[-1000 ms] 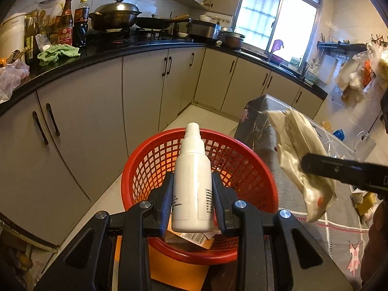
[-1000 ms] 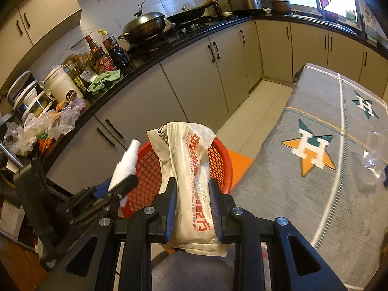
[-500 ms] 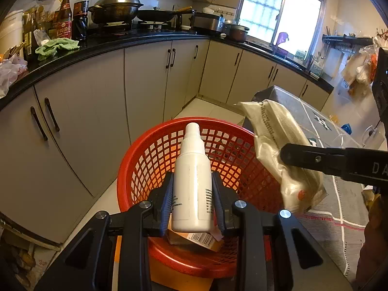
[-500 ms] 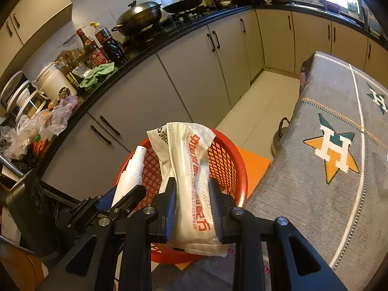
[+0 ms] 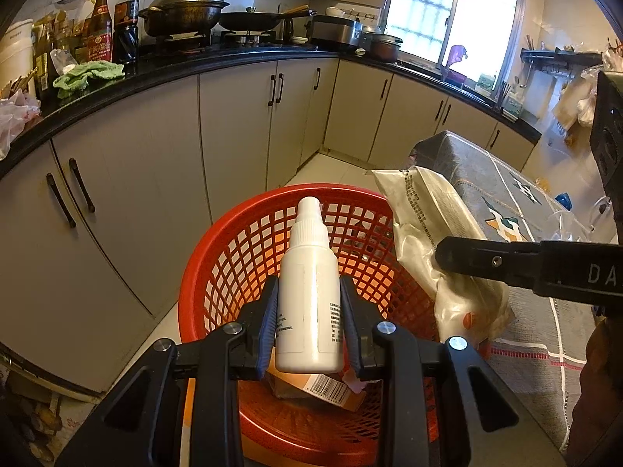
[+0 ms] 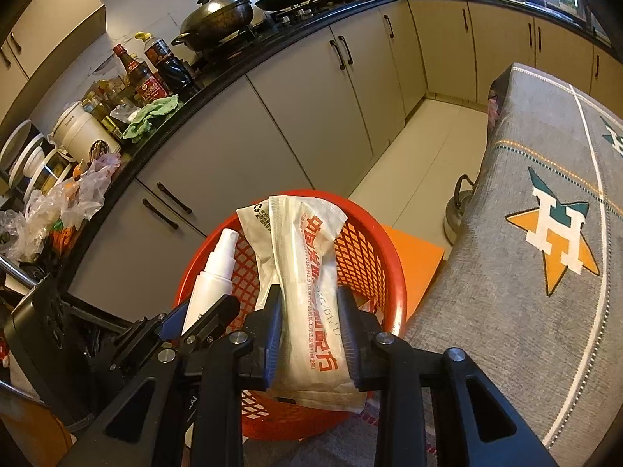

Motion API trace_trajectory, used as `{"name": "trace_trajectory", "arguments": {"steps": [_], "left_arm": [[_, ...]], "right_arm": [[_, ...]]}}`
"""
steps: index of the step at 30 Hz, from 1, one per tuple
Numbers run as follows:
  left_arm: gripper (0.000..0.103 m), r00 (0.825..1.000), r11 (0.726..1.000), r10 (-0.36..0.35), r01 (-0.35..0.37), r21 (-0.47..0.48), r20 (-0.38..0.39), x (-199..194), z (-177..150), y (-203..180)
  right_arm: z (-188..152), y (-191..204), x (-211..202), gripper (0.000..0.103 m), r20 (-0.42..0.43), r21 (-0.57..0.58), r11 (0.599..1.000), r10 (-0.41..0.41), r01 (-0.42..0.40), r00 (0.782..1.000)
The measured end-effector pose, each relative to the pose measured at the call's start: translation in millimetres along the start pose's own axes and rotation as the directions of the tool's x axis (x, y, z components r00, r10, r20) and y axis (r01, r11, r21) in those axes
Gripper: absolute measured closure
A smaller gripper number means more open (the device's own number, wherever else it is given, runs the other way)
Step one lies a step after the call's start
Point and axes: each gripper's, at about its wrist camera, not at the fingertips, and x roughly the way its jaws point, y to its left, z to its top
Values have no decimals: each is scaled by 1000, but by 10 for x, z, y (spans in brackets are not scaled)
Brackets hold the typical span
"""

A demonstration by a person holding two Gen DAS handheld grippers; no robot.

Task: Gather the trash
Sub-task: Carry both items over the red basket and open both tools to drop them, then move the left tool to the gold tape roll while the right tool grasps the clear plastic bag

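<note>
Over the basket, left gripper clamps the bottle; right gripper, opening, holds the packet: release both squarely inside.

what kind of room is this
A home kitchen, most likely. A lidded wok sits on a gas stove on the black counter, sauce bottles stand beside it, and cabinets run below towards a window.
</note>
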Motion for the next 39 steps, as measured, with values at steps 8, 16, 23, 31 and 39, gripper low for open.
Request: {"name": "trace_trajectory", "arguments": {"steps": [8,16,23,31,39], "left_arm": [[54,999,1000,13,-14,23,51,-130,34,-91],[51,997,999,11,-13,35,72,-312,59,-231],[43,996,998,-35,30,59,85,-548,-52,-549],[42,992,983,-116,107,146,54,-661,-252,-1167],[42,978,949,-209,201,243,6,-722,-442,-1927]], "right_arm": [[-30,-63,-205,66,35,15,1000,25,-26,999],[-143,-222,-582,66,92,39,999,14,-18,996],[-443,-460,-962,66,125,65,998,-23,15,992],[-918,-936,-1549,61,180,151,988,-70,43,981],[-1594,-1688,-2622,61,294,308,939,-249,155,923]]}}
